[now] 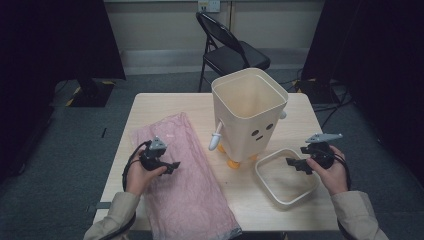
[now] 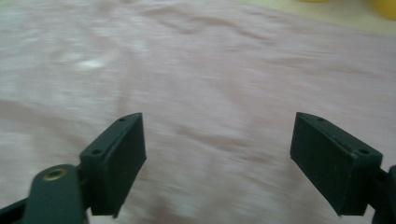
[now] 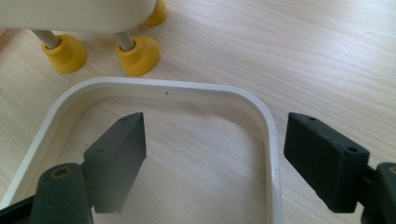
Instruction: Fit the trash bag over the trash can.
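On the pale wooden table (image 1: 295, 112) a long pink cloth of thin crinkled fabric (image 1: 187, 185) lies flat along the person's left side, running from near the far edge to the near edge, where it hangs slightly over. The left gripper (image 1: 172, 166) hovers just above the middle of this cloth, held in the person's left hand (image 1: 139, 176); in the left gripper view its two black jaws stand wide apart with nothing between them, the pink cloth (image 2: 210, 79) spread beneath. To the right of the cloth stands a cream plastic bin with a drawn face, small white arms and yellow feet (image 1: 250, 117), upright and with its top open. Just in front of it and to the right lies a cream rounded-square frame lid (image 1: 265, 187), flat on the table, near the bin's feet but apart from them. The right gripper (image 1: 295, 165), in the person's right hand (image 1: 332, 172), hangs over the frame lid's right side; in the right gripper view its jaws are likewise spread wide and empty above the frame lid (image 3: 273, 154), with the yellow feet (image 3: 138, 55) beyond
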Available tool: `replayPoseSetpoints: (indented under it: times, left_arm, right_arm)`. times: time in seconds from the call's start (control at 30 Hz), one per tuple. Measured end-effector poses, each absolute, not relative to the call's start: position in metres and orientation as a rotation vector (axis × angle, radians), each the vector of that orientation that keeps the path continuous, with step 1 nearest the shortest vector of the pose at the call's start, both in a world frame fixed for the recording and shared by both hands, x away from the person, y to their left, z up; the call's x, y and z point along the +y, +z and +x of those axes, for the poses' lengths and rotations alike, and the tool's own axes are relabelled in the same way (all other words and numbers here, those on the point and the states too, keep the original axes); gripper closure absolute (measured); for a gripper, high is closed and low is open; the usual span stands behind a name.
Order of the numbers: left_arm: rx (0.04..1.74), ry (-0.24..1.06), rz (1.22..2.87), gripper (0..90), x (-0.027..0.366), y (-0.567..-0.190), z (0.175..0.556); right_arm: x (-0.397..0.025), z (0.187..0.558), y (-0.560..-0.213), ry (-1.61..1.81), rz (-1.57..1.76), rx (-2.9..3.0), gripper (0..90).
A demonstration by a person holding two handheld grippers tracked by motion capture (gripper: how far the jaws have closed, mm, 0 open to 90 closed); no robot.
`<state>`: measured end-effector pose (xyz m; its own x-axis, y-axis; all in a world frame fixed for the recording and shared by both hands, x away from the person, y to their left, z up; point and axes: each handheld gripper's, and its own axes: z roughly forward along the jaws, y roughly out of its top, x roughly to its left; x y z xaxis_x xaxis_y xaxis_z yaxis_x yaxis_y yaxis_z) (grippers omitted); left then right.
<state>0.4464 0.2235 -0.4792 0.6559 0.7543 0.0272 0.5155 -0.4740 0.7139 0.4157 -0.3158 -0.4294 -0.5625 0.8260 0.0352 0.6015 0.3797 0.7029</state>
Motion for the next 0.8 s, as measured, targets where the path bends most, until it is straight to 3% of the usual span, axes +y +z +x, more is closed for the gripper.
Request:
replayPoseSetpoints:
  times: [0.17, 0.37, 0.47, 0.53, 0.67, 0.8]
  left_arm:
    - [1.02, 0.391, 2.208, 16.5, 0.227, -0.494, 0.46]
    - [0.973, 0.378, 2.227, 3.1, 0.217, -0.498, 0.451]
    - [0.972, 0.364, 2.256, 3.2, 0.209, -0.495, 0.445]
    - [0.95, 0.342, 2.271, 9.8, 0.206, -0.491, 0.442]
    - [0.904, 0.324, 2.276, 37.6, 0.2, -0.487, 0.437]
    - [0.898, 0.329, 2.266, 52.8, 0.199, -0.486, 0.435]
  right_arm:
    - [-0.317, 0.421, -0.431, 0.97, 1.251, 2.327, 20.2]
    - [-0.313, 0.428, -0.436, 0.965, 1.245, 2.339, 20.2]
    - [-0.311, 0.427, -0.439, 0.971, 1.241, 2.349, 20.2]
    - [-0.311, 0.425, -0.44, 0.979, 1.241, 2.347, 20.2]
    - [-0.312, 0.423, -0.441, 0.984, 1.249, 2.347, 20.2]
    - [-0.312, 0.42, -0.436, 0.986, 1.246, 2.336, 20.3]
